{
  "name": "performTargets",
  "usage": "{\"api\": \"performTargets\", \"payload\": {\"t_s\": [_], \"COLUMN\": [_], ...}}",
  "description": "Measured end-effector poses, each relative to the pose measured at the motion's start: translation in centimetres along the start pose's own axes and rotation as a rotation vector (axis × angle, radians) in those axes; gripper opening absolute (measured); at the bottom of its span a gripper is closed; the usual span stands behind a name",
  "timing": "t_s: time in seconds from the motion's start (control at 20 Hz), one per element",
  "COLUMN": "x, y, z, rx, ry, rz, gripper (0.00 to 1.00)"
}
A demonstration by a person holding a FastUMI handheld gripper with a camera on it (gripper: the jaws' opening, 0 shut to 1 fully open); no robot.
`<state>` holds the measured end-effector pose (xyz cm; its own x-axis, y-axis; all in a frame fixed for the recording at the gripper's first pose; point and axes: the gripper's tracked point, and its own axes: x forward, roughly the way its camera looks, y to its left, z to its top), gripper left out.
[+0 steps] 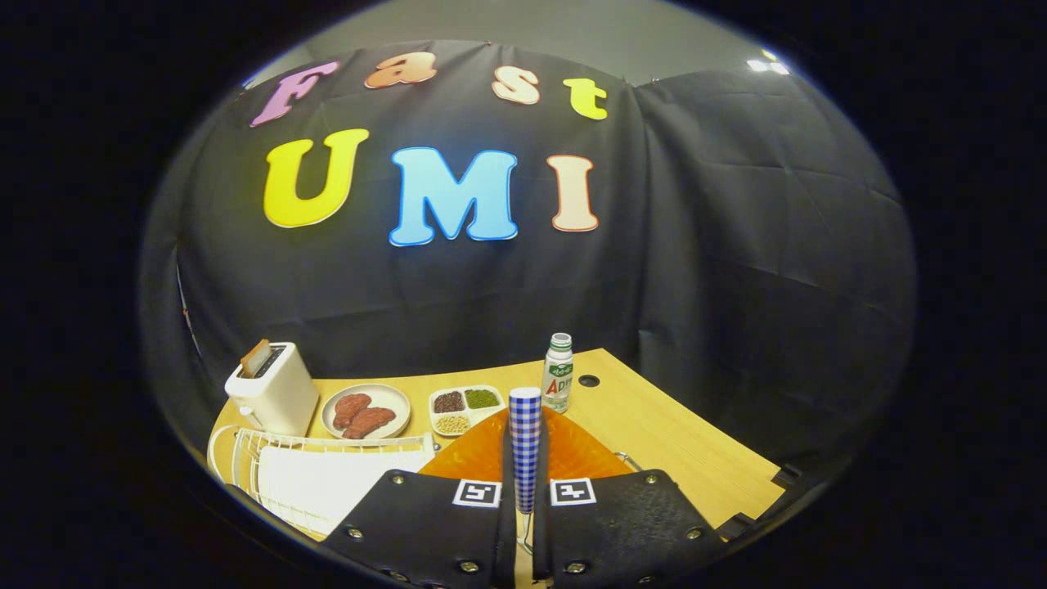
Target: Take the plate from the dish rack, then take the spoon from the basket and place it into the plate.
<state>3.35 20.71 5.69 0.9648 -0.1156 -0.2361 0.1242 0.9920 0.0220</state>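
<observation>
Wooden counter [654,425] carries an orange plate [572,454], already off the white rack [278,470]. Fingers [524,499] pinch the checked spoon [525,446] upright above it; placing remains.

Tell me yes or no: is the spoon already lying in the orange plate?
No. The spoon stands upright, clamped between the gripper fingers, above the orange plate.

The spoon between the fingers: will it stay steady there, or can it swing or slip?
The spoon stands upright with the gripper shut on its checked handle. The handle looks thin and stiff, so it probably pivots if bumped. It looks light, so slipping seems unlikely.
</observation>
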Motion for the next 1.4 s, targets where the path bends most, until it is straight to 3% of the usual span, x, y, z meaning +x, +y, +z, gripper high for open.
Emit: {"api": "performTargets", "payload": {"t_s": [0.35,0.7,1.0,1.4], "x": [-6.2,-9.6,-10.8,-10.8], "y": [8.0,12.3,13.0,13.1], "z": [-5.3,-10.4,-14.6,-16.9], "rx": [-0.052,-0.098,-0.117,-0.132], "ry": [0.056,0.109,0.184,0.236], "rz": [0.153,0.265,0.306,0.32], "gripper": [0.08,0.08,0.08,0.1]}}
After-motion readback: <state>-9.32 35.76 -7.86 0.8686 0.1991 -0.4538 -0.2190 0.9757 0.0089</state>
